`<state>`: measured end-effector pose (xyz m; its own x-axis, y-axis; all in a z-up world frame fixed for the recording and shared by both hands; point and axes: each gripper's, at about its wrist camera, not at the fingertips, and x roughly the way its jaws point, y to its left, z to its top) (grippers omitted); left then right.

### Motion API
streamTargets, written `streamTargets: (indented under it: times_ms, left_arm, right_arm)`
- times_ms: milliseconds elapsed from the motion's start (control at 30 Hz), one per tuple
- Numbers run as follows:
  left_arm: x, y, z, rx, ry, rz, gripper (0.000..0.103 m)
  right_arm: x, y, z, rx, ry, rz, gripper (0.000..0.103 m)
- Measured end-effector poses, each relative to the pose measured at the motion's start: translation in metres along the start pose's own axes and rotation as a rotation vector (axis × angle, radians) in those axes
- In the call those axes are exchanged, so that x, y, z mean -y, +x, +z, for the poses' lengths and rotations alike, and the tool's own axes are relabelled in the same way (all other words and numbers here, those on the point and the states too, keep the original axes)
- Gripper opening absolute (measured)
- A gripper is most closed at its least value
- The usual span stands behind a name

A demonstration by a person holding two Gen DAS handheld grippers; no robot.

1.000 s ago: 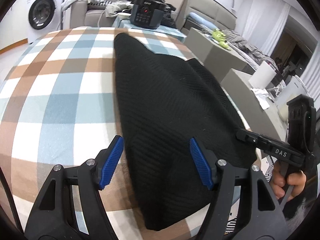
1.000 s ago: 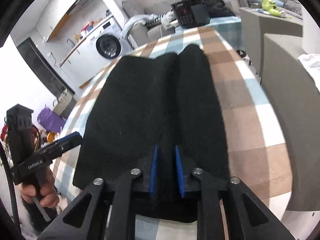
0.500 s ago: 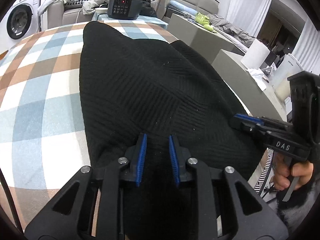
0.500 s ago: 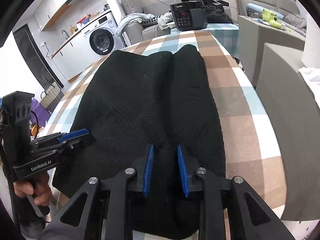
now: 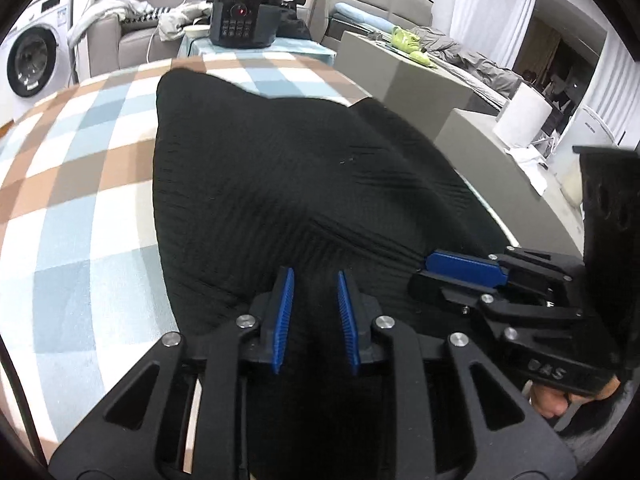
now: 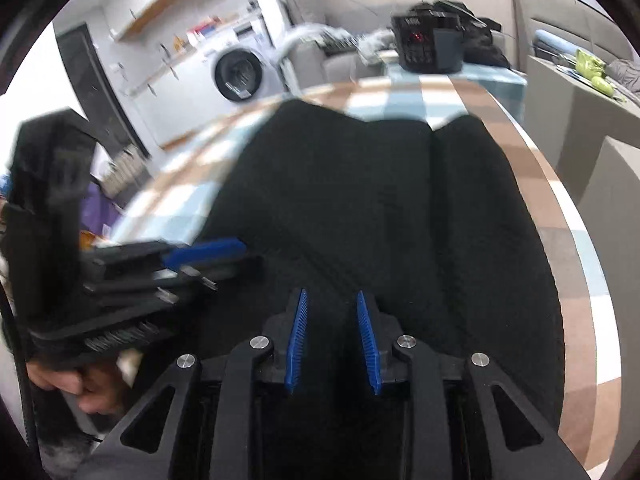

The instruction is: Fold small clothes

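To the left of the black garment (image 5: 280, 184) the checked counter (image 5: 80, 208) lies bare, so my left hand-held gripper (image 5: 314, 312) has free passage there. On its right, my right hand-held gripper (image 5: 460, 276) sits just beside it, leaving little room between the two. Past the counter's right edge stands a grey block (image 5: 500, 184), close by. At the far end a black cooker (image 5: 244, 16) blocks the way.

Home living area | washing machine (image 5: 30, 60) standing by a grey sofa (image 5: 132, 36) | checked cloth covering the table (image 5: 80, 184) | clothes lying about
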<state>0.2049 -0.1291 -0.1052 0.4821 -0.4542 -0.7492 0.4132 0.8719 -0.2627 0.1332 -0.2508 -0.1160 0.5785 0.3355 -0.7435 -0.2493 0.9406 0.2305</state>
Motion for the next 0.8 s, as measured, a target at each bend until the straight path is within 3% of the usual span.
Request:
streamTargets:
  times_ms: [200,267,433,600,800]
  left_arm:
    - [-0.008,-0.024,-0.011,0.026,-0.017,0.008,0.019]
    - [0.001,-0.038,-0.019,0.042,-0.001,0.027,0.019]
    - [0.031,-0.048,-0.05,0.01,0.028,-0.042,0.023]
    - [0.041,-0.043,-0.068,0.003,0.047,-0.002,0.024]
    - [0.035,-0.052,-0.079,-0.002,0.021,0.021,0.024]
  right_arm:
    - [0.004,-0.025,-0.016,0.027,-0.05,-0.109,0.025]
    - [0.006,-0.038,-0.024,0.032,-0.028,-0.077,0.027]
    - [-0.014,-0.052,-0.051,0.046,-0.084,0.025,0.03]
    - [-0.013,-0.054,-0.065,0.065,-0.107,-0.021,0.029]
    - [0.019,-0.08,-0.082,0.097,-0.023,-0.104,0.029]
